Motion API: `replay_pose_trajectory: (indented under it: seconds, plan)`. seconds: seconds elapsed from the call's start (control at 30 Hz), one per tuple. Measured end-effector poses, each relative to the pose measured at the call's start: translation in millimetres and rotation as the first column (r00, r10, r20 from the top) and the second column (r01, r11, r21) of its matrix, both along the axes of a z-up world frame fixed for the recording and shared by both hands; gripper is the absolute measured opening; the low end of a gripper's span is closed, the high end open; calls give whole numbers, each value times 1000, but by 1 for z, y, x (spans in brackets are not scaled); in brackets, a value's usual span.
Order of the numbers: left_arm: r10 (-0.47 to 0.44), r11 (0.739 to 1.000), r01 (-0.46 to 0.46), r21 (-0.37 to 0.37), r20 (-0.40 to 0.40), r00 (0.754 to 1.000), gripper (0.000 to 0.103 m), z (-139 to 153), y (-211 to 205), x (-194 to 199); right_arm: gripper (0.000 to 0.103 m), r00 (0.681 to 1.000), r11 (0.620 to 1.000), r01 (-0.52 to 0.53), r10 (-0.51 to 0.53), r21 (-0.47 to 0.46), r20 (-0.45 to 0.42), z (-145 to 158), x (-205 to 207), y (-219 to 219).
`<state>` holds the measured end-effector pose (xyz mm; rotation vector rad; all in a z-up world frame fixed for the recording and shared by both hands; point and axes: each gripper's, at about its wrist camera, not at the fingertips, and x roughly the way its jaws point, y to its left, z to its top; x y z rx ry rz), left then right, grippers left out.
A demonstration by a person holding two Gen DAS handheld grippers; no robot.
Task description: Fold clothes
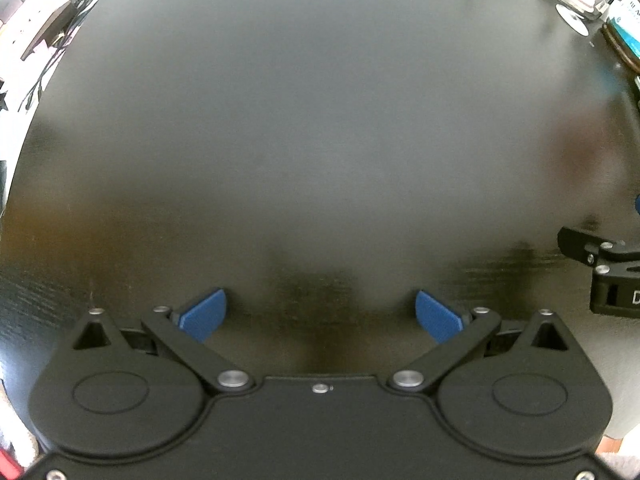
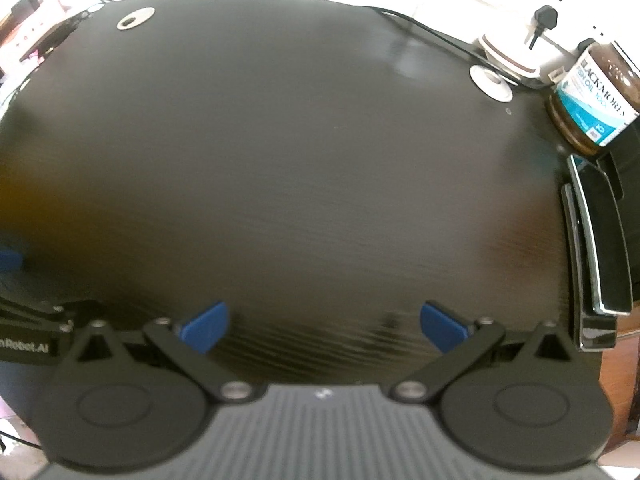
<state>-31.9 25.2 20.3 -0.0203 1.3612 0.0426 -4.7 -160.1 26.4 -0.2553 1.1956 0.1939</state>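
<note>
No clothing shows in either view. A dark wood-grain table (image 1: 320, 120) fills both views. My left gripper (image 1: 321, 314) hangs over it, open, blue pads wide apart with nothing between them. My right gripper (image 2: 324, 326) is likewise open over the table (image 2: 300, 160), holding nothing. Part of the right gripper's black body (image 1: 608, 268) shows at the right edge of the left wrist view. The left gripper's body (image 2: 36, 332) and one blue pad (image 2: 10, 260) show at the left edge of the right wrist view.
A fish oil bottle (image 2: 592, 96) stands at the table's far right, beside a white cup (image 2: 508, 56) and a cable grommet (image 2: 491, 82). Stacked black devices (image 2: 600, 248) lie along the right edge. Another grommet (image 2: 135, 19) and cables (image 1: 60, 32) sit at the far left.
</note>
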Motion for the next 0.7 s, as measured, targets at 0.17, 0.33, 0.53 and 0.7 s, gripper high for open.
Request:
replay_pose_trajectory:
  seconds: [0.17, 0.33, 0.53, 0.7]
  plan:
    - [32, 999, -33, 37, 22, 999, 103, 4, 1, -1, 102, 1000, 1000, -12, 12, 19, 18, 5, -2, -1]
    - [6, 994, -10, 110, 33, 999, 103, 13, -5, -10, 102, 998, 998, -57, 57, 23, 21, 8, -7, 3]
    - [95, 984, -105, 146, 77, 993, 103, 22, 4, -25, 102, 985, 985, -169, 169, 13, 47, 11, -11, 9]
    - [255, 948, -272, 167, 114, 960, 103, 27, 33, -54, 102, 958, 958, -282, 278, 56, 71, 17, -20, 17]
